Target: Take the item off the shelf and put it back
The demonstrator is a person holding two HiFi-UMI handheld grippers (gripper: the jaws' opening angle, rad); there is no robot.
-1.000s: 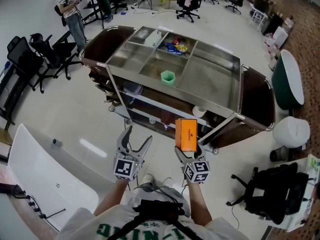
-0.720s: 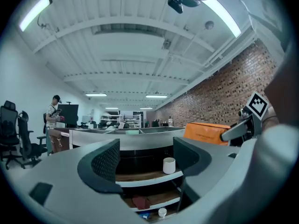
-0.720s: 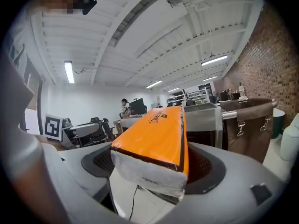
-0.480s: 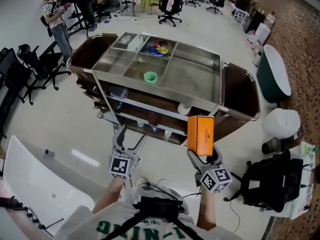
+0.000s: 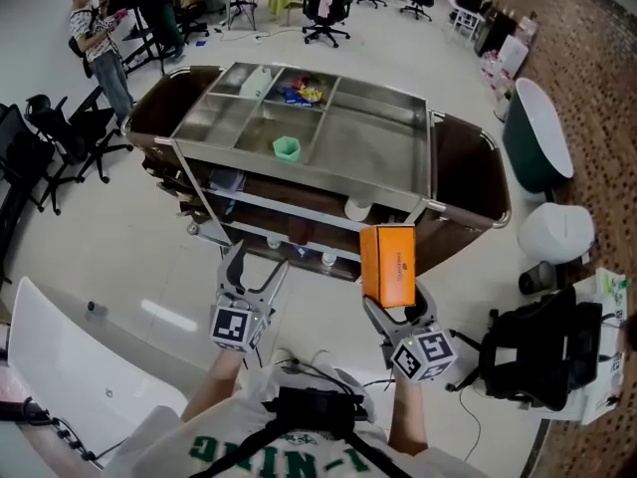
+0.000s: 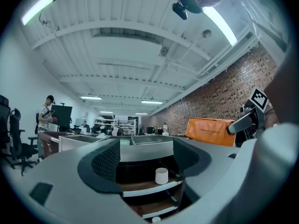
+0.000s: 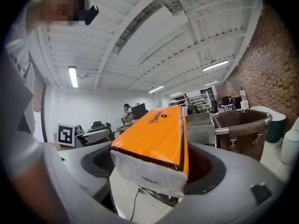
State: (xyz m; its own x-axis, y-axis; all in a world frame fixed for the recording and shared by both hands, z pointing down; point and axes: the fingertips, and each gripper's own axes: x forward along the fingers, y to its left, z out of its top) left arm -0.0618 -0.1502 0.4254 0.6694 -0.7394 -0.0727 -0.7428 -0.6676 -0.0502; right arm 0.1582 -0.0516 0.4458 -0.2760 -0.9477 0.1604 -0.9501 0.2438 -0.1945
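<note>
An orange box (image 5: 388, 265) stands upright in my right gripper (image 5: 394, 305), whose jaws are shut on its lower end. It hangs in the air in front of the steel cart (image 5: 430, 157), off the shelves. In the right gripper view the orange box (image 7: 156, 134) fills the gap between the jaws of my right gripper (image 7: 154, 166). My left gripper (image 5: 253, 268) is open and empty, held left of the box before the cart's lower shelves. Between the left gripper (image 6: 145, 157) jaws I see a white cup (image 6: 161, 175) on a shelf, and the orange box (image 6: 210, 131) off to the right.
The cart's top tray holds a green cup (image 5: 286, 146) and small items at the back. Brown bags (image 5: 476, 177) hang at both cart ends. Office chairs (image 5: 40, 137) and a person (image 5: 95, 38) are at the left, and a white bin (image 5: 554, 235) and a black bag (image 5: 542, 357) at the right.
The right gripper has carried the orange box back from the cart's shelves and a little to the right. The left gripper stays open and has hardly moved.
</note>
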